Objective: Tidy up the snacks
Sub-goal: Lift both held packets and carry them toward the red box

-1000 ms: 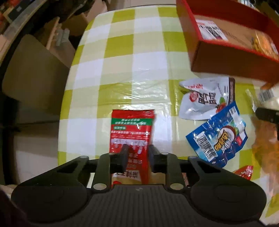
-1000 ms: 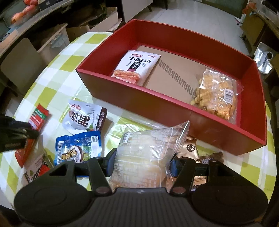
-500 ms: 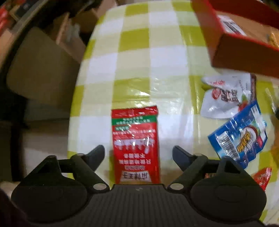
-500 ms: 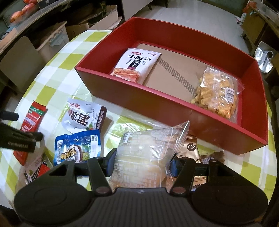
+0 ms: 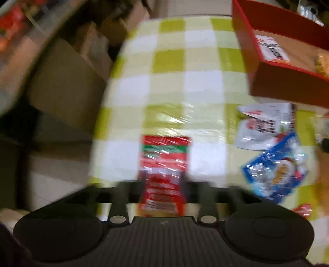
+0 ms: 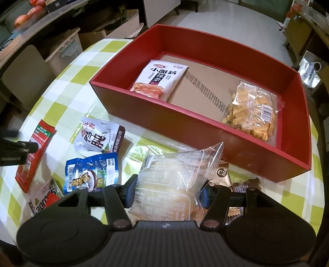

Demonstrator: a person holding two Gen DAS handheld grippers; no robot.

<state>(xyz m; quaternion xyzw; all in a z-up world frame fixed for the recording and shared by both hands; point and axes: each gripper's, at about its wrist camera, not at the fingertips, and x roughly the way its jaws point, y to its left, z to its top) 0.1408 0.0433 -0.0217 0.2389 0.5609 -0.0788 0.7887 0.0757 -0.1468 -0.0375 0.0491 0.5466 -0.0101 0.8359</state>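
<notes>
Left tool (image 5: pixel 162 184) closing around red packet (image 5: pixel 164 162); right tool (image 6: pixel 167 189) clamps clear bag (image 6: pixel 174 180).

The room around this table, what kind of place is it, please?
Probably a home dining area used partly for storage. The round table wears a green checked tablecloth, a chair stands beside it, and cardboard boxes lie on the floor under a shelf of fruit.

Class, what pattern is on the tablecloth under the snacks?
Green-and-white checks on the tablecloth, clearest in the right wrist view.
</notes>
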